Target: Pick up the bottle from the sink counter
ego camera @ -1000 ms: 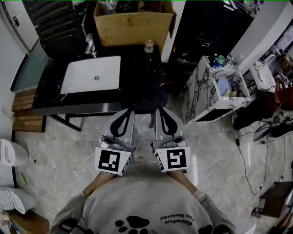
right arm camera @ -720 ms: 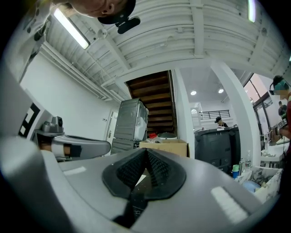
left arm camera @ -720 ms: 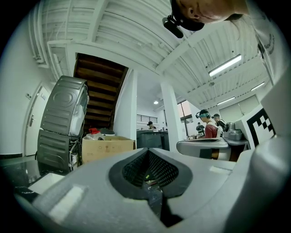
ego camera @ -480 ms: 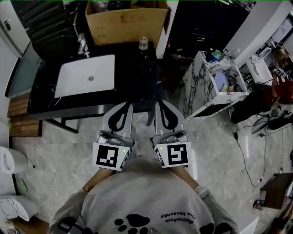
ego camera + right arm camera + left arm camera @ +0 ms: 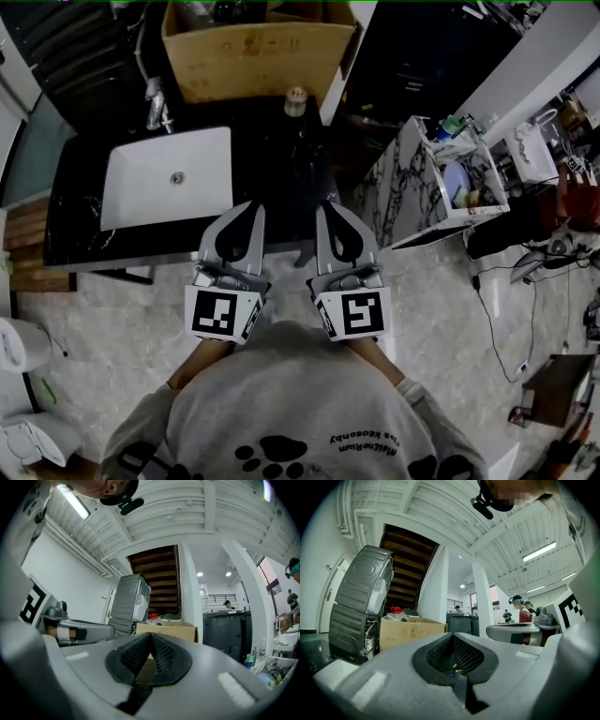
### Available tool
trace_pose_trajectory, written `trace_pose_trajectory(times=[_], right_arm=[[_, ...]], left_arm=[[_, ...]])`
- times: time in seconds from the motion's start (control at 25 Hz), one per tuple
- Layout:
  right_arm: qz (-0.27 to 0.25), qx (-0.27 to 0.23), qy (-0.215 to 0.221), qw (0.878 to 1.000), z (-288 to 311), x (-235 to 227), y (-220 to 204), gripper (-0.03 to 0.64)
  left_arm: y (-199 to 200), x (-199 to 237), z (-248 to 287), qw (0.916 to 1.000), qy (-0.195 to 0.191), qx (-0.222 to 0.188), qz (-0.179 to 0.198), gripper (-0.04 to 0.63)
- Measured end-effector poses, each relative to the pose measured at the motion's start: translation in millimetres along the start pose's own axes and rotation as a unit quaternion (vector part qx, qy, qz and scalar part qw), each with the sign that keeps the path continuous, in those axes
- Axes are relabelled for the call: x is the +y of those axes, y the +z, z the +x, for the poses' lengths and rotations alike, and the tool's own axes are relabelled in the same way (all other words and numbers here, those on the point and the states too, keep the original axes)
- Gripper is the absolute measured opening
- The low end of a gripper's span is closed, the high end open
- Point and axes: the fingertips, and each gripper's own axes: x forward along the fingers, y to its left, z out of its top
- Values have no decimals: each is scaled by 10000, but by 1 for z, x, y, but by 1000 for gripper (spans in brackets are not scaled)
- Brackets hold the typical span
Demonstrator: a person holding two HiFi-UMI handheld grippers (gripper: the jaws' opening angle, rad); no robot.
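closer now: left gripper [image 5: 247,212] and right gripper [image 5: 330,212] have advanced over the bench [image 5: 277,159] edge, both clenched and empty. the bottle [image 5: 296,101] stands at the back, just before the cardboard box [image 5: 253,56], right of the sink [image 5: 131,199]. the nearer right gripper should spread its jaws before arriving.

Nothing really readable from where I'm standing: the lettering on my sweatshirt [image 5: 367,442] is upside down and too small, the cardboard box [image 5: 253,58] print is just faint marks, and my left marker cube [image 5: 225,314] and right marker cube [image 5: 353,314] only show black-and-white square codes.
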Motion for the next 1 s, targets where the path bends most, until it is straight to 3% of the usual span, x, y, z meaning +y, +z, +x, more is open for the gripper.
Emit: trace_pose_trajectory(times=[0.56,0.8,1.0], right_arm=[[14,178,-676,9976,116,-37,-29,0],[36,294,-829,9961,135,-44,-44,0],[4,377,-776,9963,147,-44,-50,0]], left_arm=[[-19,75,110,9978,-656,105,-44,2],[-37,82,131,9956,-892,234,-143,2],[-42,92,140,9959,-853,227,-219,2]])
